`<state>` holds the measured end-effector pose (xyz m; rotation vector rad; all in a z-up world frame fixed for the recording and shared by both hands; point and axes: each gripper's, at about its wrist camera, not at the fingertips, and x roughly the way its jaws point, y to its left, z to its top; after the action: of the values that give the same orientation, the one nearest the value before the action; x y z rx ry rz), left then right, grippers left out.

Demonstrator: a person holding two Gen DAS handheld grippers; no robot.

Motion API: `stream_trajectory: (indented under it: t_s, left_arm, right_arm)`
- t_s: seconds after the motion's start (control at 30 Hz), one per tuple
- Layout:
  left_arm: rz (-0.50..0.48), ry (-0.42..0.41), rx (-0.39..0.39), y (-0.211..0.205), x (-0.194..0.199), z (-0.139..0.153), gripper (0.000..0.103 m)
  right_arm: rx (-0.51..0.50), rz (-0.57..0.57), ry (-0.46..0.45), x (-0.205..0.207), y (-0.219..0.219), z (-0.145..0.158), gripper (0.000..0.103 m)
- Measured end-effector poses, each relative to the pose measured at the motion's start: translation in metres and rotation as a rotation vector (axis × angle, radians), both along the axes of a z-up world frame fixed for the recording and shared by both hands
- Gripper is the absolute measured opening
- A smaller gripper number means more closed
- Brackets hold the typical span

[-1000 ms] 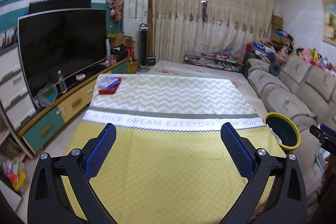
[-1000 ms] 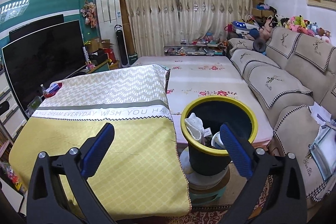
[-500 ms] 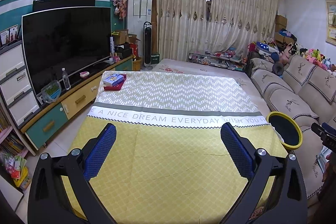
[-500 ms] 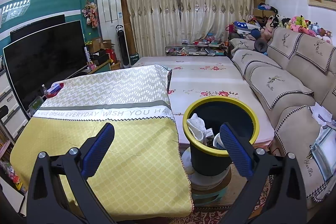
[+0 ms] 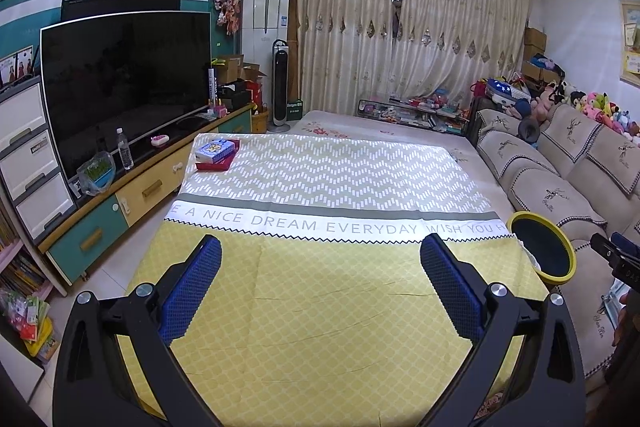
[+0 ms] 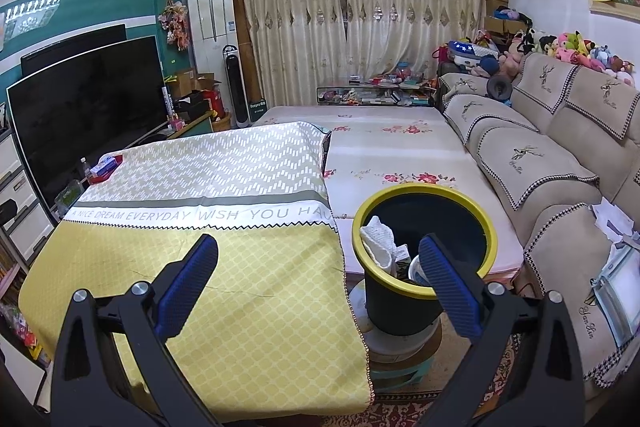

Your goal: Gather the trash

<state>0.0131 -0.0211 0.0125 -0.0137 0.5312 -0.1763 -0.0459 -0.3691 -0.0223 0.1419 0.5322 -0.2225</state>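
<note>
The yellow-rimmed trash bin sits in the lower centre-right of the right wrist view, raised on a stack of round stands so that its mouth comes near the level of the counter top, which I take to be there so a drop from the counter side is short. Inside it lie a crumpled white tissue against the left wall and what looks like a cup or small tub lower down, so some collecting appears done already. In the left wrist view the same bin shows at the right edge, just beside the counter's corner. The right tongs are spread wide and hold nothing; the right finger overlaps the bin's near rim in the picture, the left one hangs over the yellow cloth. The left tongs are likewise spread wide and empty, held over the near part of the counter, whose cloth reads "A NICE DREAM EVERYDAY". No loose trash shows on that cloth; only a blue box on a red tray rests at its far left corner in the upper left of the frame, well apart from the bin. Papers lie on the sofa at the right edge; whether they count as trash I cannot tell.
</note>
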Motion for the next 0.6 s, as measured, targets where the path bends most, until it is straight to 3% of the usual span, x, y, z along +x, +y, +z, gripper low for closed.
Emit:
stream_trajectory:
  t_s: [0.6]
  left_arm:
    - [-0.007,0.012,0.008,-0.0073,0.0031,-0.0039,0.098]
  right_arm:
    - [0.009,-0.006,0.003,0.001,-0.0009,-0.0033,0.096]
